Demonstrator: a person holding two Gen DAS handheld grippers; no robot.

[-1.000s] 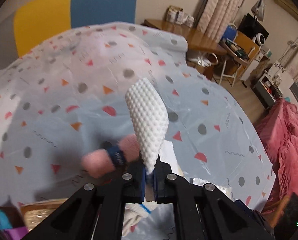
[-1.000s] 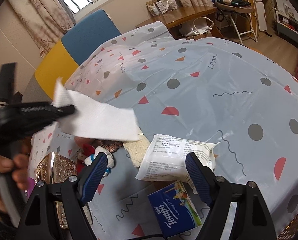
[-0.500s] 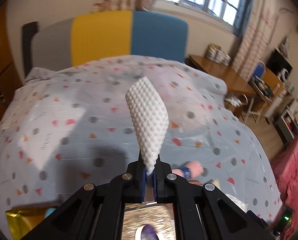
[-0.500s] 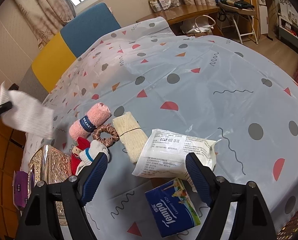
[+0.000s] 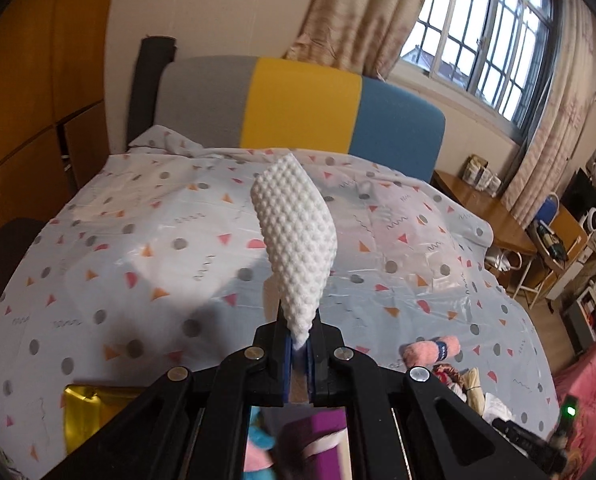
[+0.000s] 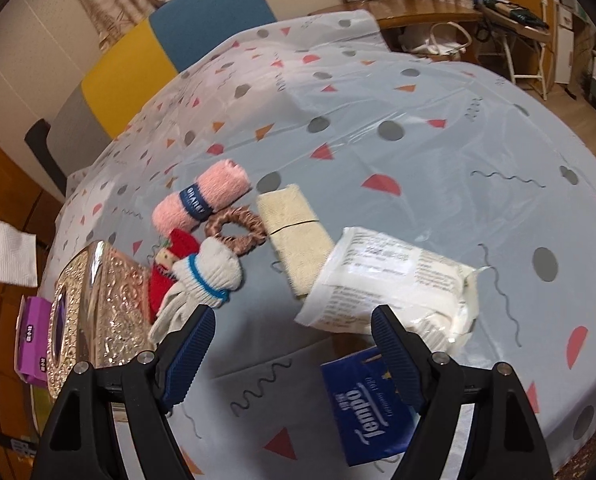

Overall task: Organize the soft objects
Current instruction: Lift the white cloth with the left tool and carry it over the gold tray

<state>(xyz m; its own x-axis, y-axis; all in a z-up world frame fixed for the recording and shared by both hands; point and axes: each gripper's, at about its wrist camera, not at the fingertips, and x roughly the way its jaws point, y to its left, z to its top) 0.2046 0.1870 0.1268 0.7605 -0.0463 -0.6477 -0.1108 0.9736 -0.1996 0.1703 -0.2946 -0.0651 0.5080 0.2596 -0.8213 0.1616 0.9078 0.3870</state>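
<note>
The left tool (image 5: 298, 354) was clamped tight on a white dimpled cloth (image 5: 295, 246); the cloth stood up from the pinch, well above the patterned sheet (image 5: 137, 240) covering the surface; in the right wrist view the same cloth (image 6: 5, 248) showed at the far left edge, off past the sheet's rim. The right tool (image 6: 293, 344) hung with its jaws wide apart and nothing between them; just ahead of it lay a white plastic packet (image 6: 394, 280), and under its right finger a blue tissue pack (image 6: 366, 404). Further back sat the rest in a tight cluster: a pink rolled towel (image 6: 201, 200) with a dark band, a brown scrunchie (image 6: 235, 230) touching it, a cream woven cloth (image 6: 298, 236) beside that, a white glove (image 6: 201, 280) with a blue cuff stripe lying over something red. A shiny embossed gold box (image 6: 109, 312) stood to the left, with a purple pack (image 6: 31, 336) beside it.
</note>
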